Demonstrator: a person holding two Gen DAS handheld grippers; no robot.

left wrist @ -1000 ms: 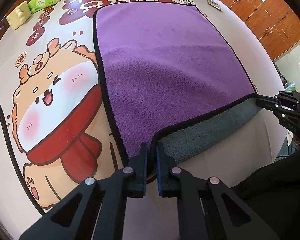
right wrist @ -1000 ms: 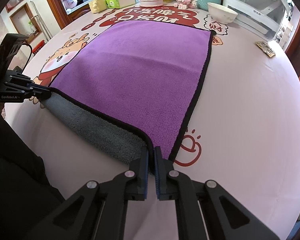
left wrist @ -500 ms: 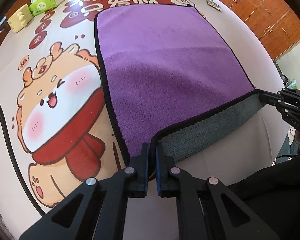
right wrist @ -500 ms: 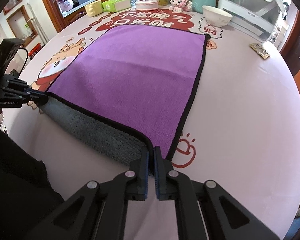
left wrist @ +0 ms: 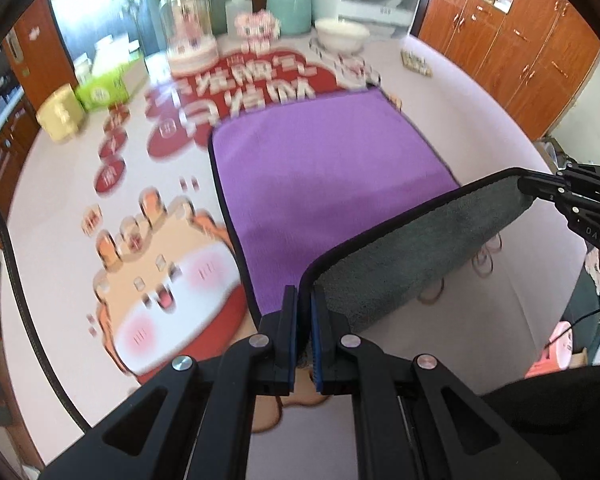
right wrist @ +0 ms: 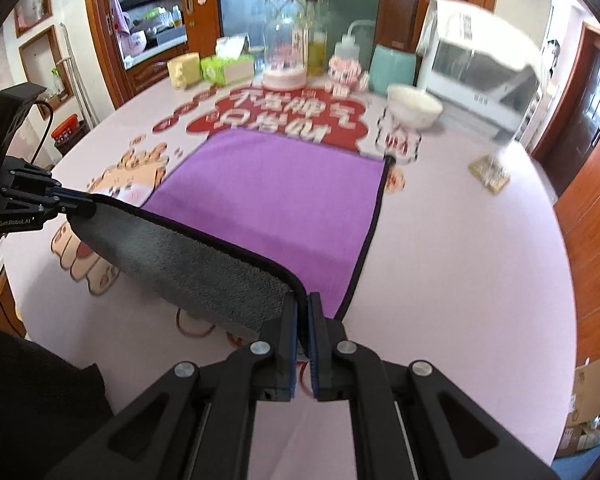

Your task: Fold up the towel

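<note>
Raised off the table since earlier, the towel's near edge is being held taut between left gripper and right gripper, both clamped on corners, far edge lying flat straight ahead.

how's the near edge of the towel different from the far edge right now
The near edge is lifted off the table, pinched at its corners by the left gripper and right gripper; the far edge lies flat on the table, untouched. The near edge shows the grey underside, the far edge the purple top. Both carry the same black trim.
</note>
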